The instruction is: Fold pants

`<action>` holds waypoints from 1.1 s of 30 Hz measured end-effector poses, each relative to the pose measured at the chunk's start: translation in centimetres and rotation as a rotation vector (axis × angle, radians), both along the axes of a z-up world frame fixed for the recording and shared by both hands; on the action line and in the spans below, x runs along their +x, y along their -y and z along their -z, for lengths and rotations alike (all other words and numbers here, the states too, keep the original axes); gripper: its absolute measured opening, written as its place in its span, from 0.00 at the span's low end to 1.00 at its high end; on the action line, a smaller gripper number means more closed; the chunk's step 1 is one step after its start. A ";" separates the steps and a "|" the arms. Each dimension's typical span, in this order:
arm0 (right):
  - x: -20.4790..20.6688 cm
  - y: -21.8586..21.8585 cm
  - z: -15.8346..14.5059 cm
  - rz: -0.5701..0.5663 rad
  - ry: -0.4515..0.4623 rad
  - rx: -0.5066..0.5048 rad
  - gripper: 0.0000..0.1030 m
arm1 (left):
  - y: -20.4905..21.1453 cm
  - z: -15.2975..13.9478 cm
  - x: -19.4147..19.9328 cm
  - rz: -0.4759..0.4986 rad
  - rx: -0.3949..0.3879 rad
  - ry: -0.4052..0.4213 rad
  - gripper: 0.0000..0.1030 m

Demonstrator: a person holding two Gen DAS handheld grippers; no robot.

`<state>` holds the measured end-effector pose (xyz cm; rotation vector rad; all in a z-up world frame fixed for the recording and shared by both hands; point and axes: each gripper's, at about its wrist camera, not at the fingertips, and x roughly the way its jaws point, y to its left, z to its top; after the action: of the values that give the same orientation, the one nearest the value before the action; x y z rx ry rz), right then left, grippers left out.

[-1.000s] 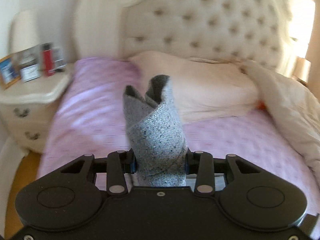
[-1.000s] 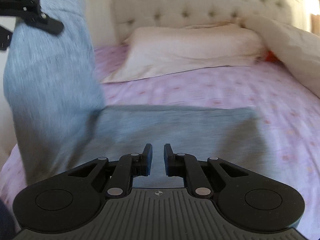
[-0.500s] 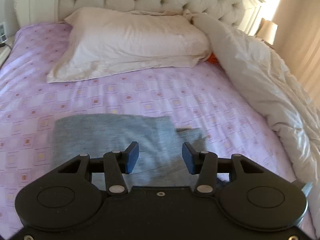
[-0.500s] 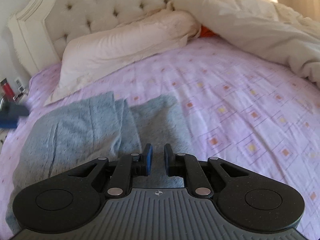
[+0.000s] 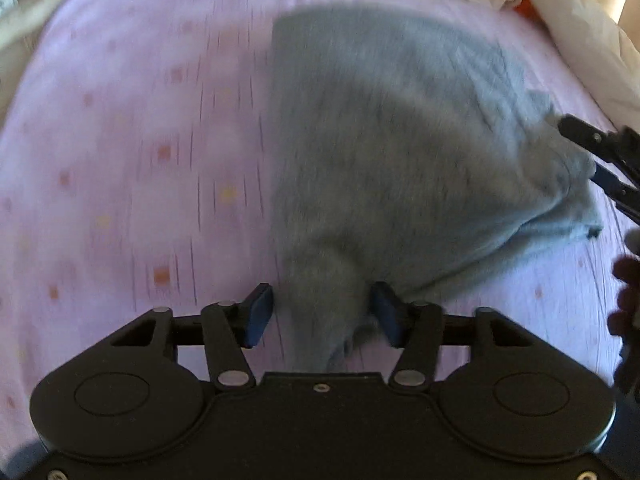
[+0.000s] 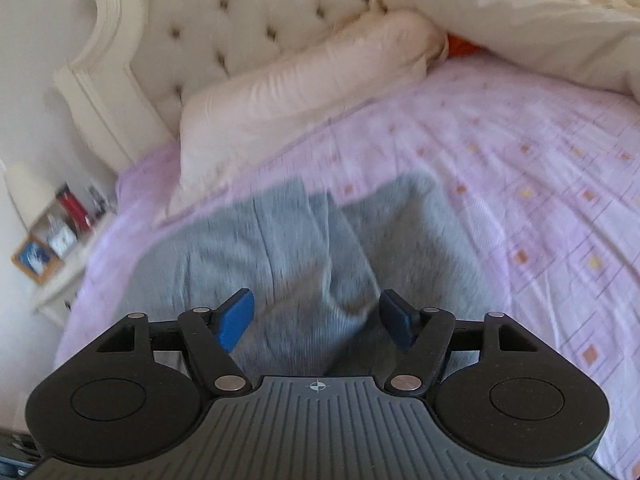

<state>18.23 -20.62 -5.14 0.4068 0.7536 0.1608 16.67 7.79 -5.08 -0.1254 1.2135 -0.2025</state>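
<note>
The bed (image 6: 520,152) fills both views, its pink sheet the only flat surface wide enough to spread cloth on, which is why I'm working here. In the right wrist view the padded headboard (image 6: 256,12) runs across the top, the pillow (image 6: 304,92) lies just under it, and a bunched duvet (image 6: 520,16) is pushed to the upper right, clear of my folding patch. A nightstand (image 6: 60,272) sits at the far left edge.

The grey pants (image 5: 392,152) lie on the sheet in the middle and right of the left wrist view, already doubled over into a compact pad, with a ridge where layers overlap. In the right view they cover the lower centre, right ahead of my tool.

My left claw (image 5: 322,318) sits at the bottom centre of its view, pointing steeply down, and its jaws have just been opening; a tongue of grey cloth lies between them but the pads stand off it, so I read that as a release to let the fold drop flat. My right claw (image 6: 316,320) has just been opening too, jaws spread wide over a rumpled peak of fabric, pressing nothing. I'd say both let go so the cloth settles. Blur hides the finer creases.
</note>
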 end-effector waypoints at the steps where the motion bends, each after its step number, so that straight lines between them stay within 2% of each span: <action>1: -0.1 -0.2 0.1 -0.006 -0.006 -0.008 0.70 | 0.1 -0.1 -0.1 0.007 0.000 0.001 0.62; 5: 0.2 -0.8 0.3 -0.019 -0.014 -0.014 0.76 | 0.9 -0.1 -0.2 0.081 0.048 -0.019 0.62; 8: 0.6 -0.9 0.4 -0.010 -0.029 -0.002 0.77 | 0.8 -0.2 -1.0 0.107 0.042 -0.028 0.61; 9: 0.8 -1.1 0.3 -0.010 -0.038 -0.003 0.72 | 0.6 -0.3 -1.1 0.102 0.029 -0.034 0.61; 10: 0.9 -1.2 0.1 -0.023 -0.043 0.006 0.60 | 0.3 -0.3 -1.1 0.091 0.011 -0.041 0.61; 11: 1.2 -1.4 -0.3 -0.034 -0.053 0.011 0.33 | -0.1 -0.4 -1.1 0.073 -0.009 -0.046 0.61; 12: 1.3 -1.8 -1.0 -0.034 -0.043 -0.009 0.23 | -0.6 -0.3 -1.0 0.054 -0.028 -0.051 0.61; 14: 0.9 -2.6 -3.4 -0.083 0.031 -0.061 0.20 | -1.7 -0.1 -1.1 0.019 -0.067 -0.065 0.60; 17: -0.8 -3.2 -7.7 -0.128 0.166 -0.147 0.19 | -2.5 -0.1 -1.1 -0.013 -0.110 -0.083 0.60; 19: -1.5 -2.7 -8.6 -0.091 0.188 -0.218 0.19 | -2.4 -0.2 -1.2 -0.019 -0.115 -0.089 0.60; 21: -1.2 -2.1 -6.9 -0.064 0.132 -0.308 0.19 | -2.4 -0.2 -1.3 -0.015 -0.105 -0.093 0.60; 24: 0.4 -1.2 -1.8 -0.077 -0.046 -0.367 0.22 | -2.0 -0.4 -1.6 0.000 -0.084 -0.096 0.60; 26: -0.3 -0.6 -1.3 -0.036 0.002 -0.332 0.25 | -1.8 -0.1 -1.4 0.019 -0.068 -0.104 0.60; 29: -0.9 0.0 -2.3 0.006 0.021 -0.303 0.31 | -1.4 -1.0 -2.0 0.070 -0.043 -0.085 0.58; 31: -1.3 -0.1 -3.5 0.024 0.083 -0.336 0.34 | -0.4 -1.9 -2.4 0.081 -0.027 -0.022 0.58; 33: -1.8 -0.5 -4.5 0.035 0.179 -0.379 0.35 | -0.7 -3.7 -2.5 0.070 -0.046 0.040 0.58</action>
<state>16.41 -20.10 -0.65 0.0442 0.5837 0.0186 14.14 8.51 -1.41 -0.1185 1.1750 -0.2930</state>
